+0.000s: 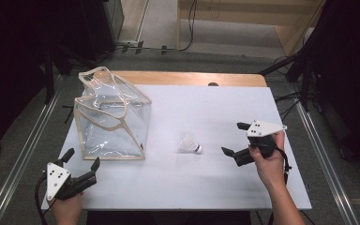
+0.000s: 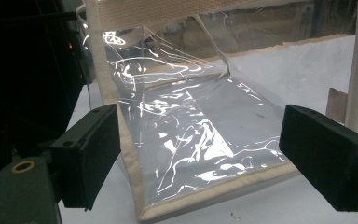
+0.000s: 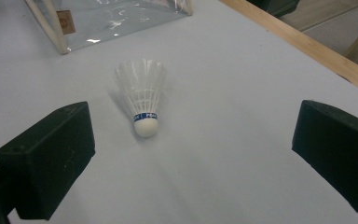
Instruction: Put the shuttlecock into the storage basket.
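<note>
High view: shuttlecock [image 1: 190, 144] lying on white table [image 1: 206, 183], right of clear bag [image 1: 112, 117]. Right gripper [image 1: 232, 139] wide open, empty, near shuttlecock. Left gripper [image 1: 82, 158] wide open, empty, near bag's near corner.

We are seeing a white shuttlecock [image 3: 141, 95] carrying a blue band above its white cork. The bag [image 1: 112, 117] is showing clear, shiny plastic with cream trim and handles. The table [image 1: 225, 108] is looking white, with a tan wooden strip along its far edge. Both grippers' jaws are showing black.
</note>
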Demonstrator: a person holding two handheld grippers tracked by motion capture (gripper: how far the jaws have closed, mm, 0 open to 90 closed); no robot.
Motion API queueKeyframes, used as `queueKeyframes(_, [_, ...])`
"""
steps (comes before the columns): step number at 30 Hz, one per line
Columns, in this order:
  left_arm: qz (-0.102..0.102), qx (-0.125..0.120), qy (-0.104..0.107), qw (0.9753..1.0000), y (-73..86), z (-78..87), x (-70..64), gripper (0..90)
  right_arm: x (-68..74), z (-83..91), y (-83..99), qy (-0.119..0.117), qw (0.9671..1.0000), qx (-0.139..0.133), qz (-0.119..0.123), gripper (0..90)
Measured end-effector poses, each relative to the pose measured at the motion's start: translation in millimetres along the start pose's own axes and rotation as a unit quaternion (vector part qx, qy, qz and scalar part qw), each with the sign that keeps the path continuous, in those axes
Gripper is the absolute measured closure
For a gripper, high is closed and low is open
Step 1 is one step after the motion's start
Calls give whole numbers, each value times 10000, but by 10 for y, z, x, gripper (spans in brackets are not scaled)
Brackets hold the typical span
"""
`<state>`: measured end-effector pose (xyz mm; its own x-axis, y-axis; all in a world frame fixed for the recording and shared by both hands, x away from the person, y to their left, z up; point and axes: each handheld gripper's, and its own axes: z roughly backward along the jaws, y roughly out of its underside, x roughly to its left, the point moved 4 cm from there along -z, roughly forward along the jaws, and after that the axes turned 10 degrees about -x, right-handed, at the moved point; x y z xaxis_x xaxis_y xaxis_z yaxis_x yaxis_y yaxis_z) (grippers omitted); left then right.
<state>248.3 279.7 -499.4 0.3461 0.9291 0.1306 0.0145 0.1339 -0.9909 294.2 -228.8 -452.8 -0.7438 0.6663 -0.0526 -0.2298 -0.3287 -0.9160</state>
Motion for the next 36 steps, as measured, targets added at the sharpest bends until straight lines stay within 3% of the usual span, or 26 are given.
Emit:
queueKeyframes(12, [-6,-5,6,10000,0,0,-3,133,44,-141,-84,-149,9996,200,143,0])
queueKeyframes(36, [-5,-10,17,10000,0,0,-3,133,176,-477,-150,-503,9955,697,408,0])
